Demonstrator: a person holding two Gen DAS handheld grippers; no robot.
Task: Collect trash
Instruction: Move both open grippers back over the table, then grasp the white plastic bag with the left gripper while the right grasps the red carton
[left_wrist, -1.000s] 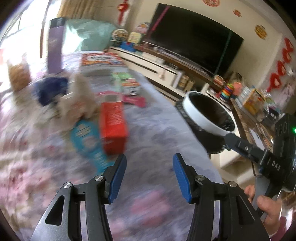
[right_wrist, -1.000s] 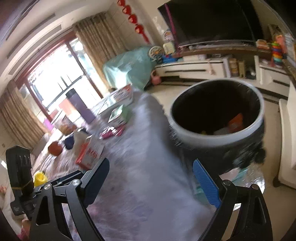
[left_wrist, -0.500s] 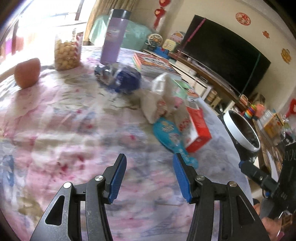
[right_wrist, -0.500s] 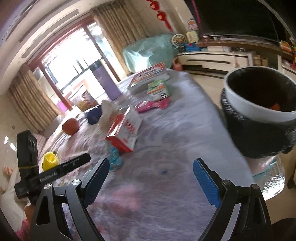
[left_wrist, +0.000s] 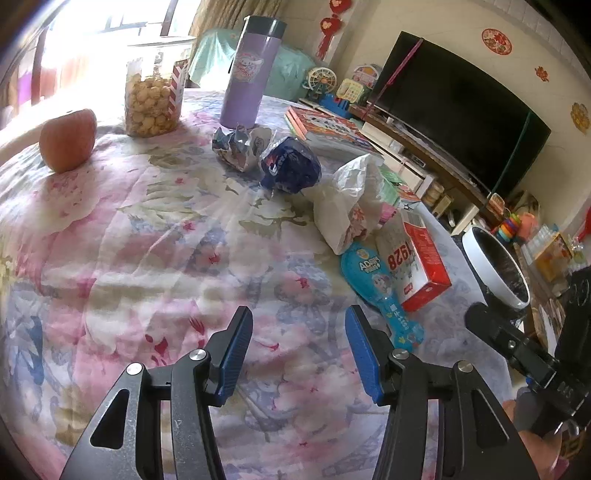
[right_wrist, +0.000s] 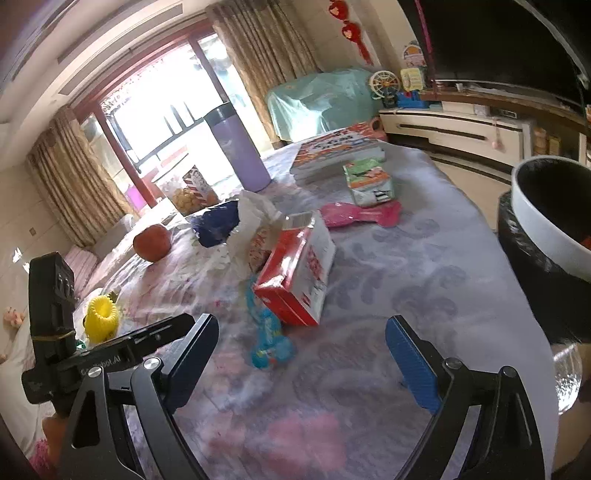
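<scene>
My left gripper (left_wrist: 298, 349) is about half open, with nothing between its blue pads (left_wrist: 236, 347), and it hangs over the flowered cloth of the bench (left_wrist: 110, 258) without touching it. My right gripper (right_wrist: 301, 356) is spread wide and is also empty; below it there is only the cloth.

In the left wrist view, the trash lies in a loose row from about 12 o'clock to 2 o'clock of my left gripper. Nearest is the blue flat wrapper (left_wrist: 380, 291) at 1 o'clock, and the red and white carton (left_wrist: 415, 266) lies on its side just beside it, touching it. Behind these stands the crumpled white bag (left_wrist: 351, 199), then the dark blue crumpled bag (left_wrist: 290, 164) and the small silver wrapper (left_wrist: 236, 146) at 12 o'clock. The bin (left_wrist: 495, 266), with a white rim and a black liner, stands off the bench edge at 2 o'clock.

In the right wrist view, the carton (right_wrist: 299, 266) is at 12 o'clock of my right gripper, the blue wrapper (right_wrist: 267, 332) is at 11 o'clock, near the left pad, and the bin (right_wrist: 546, 236) is at 2 o'clock. A pink wrapper (right_wrist: 360, 216) and a green and white small carton (right_wrist: 369, 181) lie farther, at 1 o'clock.
</scene>
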